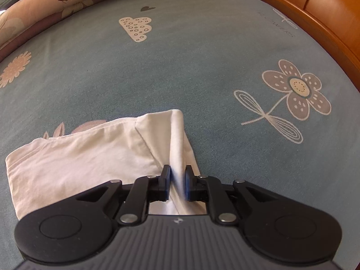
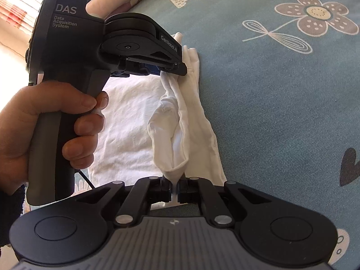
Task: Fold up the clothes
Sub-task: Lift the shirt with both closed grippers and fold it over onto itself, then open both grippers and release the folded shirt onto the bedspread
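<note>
Right wrist: both claws pinch white garment [image 2: 126,121].

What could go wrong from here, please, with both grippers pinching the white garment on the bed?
1. The right gripper holds only a thin bunched tip of the garment; a pull could slip it free.
2. The edge between the right gripper and the left gripper is twisted and rumpled, so the fold may land creased.
3. The rest lies loose on the sheet and could drag instead of folding.
</note>
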A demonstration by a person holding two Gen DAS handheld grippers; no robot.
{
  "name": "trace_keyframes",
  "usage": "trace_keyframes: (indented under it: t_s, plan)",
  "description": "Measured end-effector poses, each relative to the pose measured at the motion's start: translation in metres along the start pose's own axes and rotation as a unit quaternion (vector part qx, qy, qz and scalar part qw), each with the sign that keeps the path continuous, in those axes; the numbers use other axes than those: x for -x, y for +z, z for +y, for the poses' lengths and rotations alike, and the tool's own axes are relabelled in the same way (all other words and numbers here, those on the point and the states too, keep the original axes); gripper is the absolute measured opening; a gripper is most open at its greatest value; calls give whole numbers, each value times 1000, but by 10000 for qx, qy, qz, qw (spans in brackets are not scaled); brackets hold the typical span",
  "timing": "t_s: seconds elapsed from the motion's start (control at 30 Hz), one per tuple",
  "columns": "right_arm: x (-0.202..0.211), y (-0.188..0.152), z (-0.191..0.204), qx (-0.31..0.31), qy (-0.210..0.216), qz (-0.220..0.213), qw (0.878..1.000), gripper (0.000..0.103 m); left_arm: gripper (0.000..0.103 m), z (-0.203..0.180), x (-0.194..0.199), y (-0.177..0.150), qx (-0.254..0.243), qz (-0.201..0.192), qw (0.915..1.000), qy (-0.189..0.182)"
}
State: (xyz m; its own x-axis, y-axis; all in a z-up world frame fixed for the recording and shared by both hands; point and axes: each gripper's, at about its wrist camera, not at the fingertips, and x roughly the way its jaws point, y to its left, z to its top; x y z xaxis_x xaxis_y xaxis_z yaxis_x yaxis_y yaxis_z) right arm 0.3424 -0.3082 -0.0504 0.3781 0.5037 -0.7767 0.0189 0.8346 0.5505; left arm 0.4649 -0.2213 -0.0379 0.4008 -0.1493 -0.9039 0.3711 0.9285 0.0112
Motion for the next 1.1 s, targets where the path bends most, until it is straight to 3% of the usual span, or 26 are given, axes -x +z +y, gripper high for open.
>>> trace_keyframes:
  t_s: [0.17,0.33,0.4,0.47,0.7,0.8,0.97,1.1]
  plan:
    - [-7,-1,-11,-343,153,163,9992,5,26,-7,2,-3,-175,-88,9998,-36]
    - [-14,-1,-31,-911,475,316,9942,10,36,5,17,-7,15,-185,9977,-650]
    - [-17,-1,-40,-1110,598,379,9913,13,46,16,30,-15,-27,-341,9962,-807]
    - [-18,-1,-47,-1280,704,409,9884,14,55,27,44,-28,-166,-463,9961,-739]
    - [-18,0,-51,-1492,938,370,9837,36,58,55,84,-106,-937,-411,9947,-107]
    - [-19,1,-47,-1477,954,339,9838,38,69,43,98,-147,-1631,-513,9850,227]
    - [-21,2,-42,-1498,1015,316,9830,38,72,18,95,-203,-2772,-848,9532,862]
    - [-25,0,-45,-1923,1344,284,9717,40,72,9,84,-214,-3018,-1134,9374,1314]
